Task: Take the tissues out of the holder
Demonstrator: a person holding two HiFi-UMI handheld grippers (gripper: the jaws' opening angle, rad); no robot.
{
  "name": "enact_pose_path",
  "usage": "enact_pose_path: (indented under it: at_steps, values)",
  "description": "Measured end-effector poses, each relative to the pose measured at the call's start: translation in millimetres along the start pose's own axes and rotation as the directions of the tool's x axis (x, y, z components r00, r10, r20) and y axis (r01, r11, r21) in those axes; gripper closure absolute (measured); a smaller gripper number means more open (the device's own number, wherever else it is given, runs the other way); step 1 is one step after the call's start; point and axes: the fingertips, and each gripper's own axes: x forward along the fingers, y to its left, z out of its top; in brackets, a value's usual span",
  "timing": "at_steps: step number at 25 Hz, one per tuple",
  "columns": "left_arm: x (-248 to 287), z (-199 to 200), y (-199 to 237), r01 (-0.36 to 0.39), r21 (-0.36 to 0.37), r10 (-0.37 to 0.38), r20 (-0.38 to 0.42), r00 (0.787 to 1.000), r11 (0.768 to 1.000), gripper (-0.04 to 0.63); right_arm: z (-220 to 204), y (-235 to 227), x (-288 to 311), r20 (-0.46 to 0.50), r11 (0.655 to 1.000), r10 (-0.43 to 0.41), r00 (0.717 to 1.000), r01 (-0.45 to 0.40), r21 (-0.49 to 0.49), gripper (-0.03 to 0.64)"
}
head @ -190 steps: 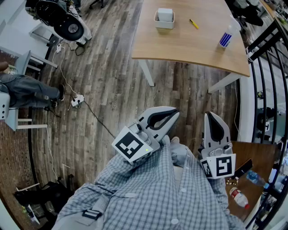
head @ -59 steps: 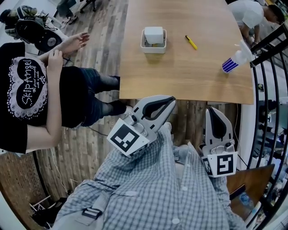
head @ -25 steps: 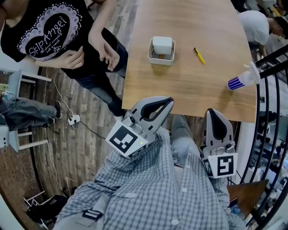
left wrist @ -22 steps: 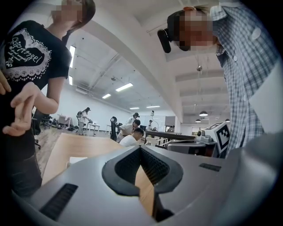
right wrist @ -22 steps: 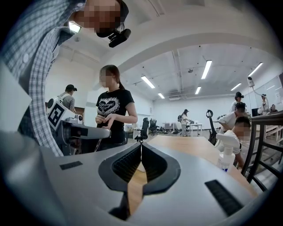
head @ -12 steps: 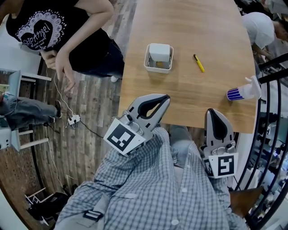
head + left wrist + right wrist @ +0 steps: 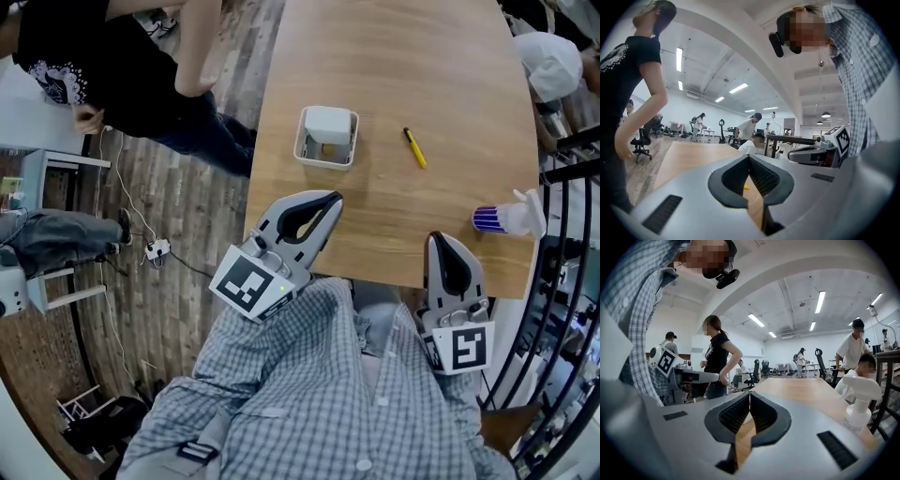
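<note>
A white tissue holder stands on the wooden table, with a white block of tissues upright in its far part. My left gripper is shut and empty. It reaches over the table's near edge, a short way in front of the holder. In the left gripper view the jaws meet at the tips with only table behind them. My right gripper is also shut and empty, held at the near edge on the right. Its own view shows the closed jaws pointing along the tabletop.
A yellow pen lies to the right of the holder. A white spray bottle with a blue base lies near the table's right edge, and it also shows as a spray bottle beside my right gripper. A person in a black shirt stands at the table's left side. Black railings run along the right.
The table has come nearer and my left gripper now reaches over its near edge toward the holder. The person in black has shifted up and left. Both grippers stay shut.
</note>
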Motion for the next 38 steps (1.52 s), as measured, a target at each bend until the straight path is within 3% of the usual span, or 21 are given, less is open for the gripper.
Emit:
enact_pose_path:
  at_steps: [15,22,30,38]
  values:
    - [38.5,-18.0,56.7,-0.033,0.102,0.046,-0.124,0.991,0.994,0.584,-20.0,-18.2,32.3,-0.065,0.998,0.049,0.997,-0.046,0.042,0.604]
    - [57.9,-31.8,67.3,0.021,0.161,0.012,-0.2,0.98,0.987,0.496,-30.3,-24.4,37.1,-0.093,0.997,0.048,0.995,-0.043,0.062,0.604]
    - [86.1,-55.6,75.2,0.138,0.322,-0.022,-0.341,0.94,0.937,0.43,-39.8,-33.8,39.6,-0.099,0.996,0.05,0.994,-0.042,0.078,0.604]
    - [103.9,-82.0,83.6,0.281,0.43,-0.025,-0.511,0.859,0.858,0.345,-43.6,-38.6,45.3,-0.107,0.995,0.055,0.993,-0.045,0.094,0.604]
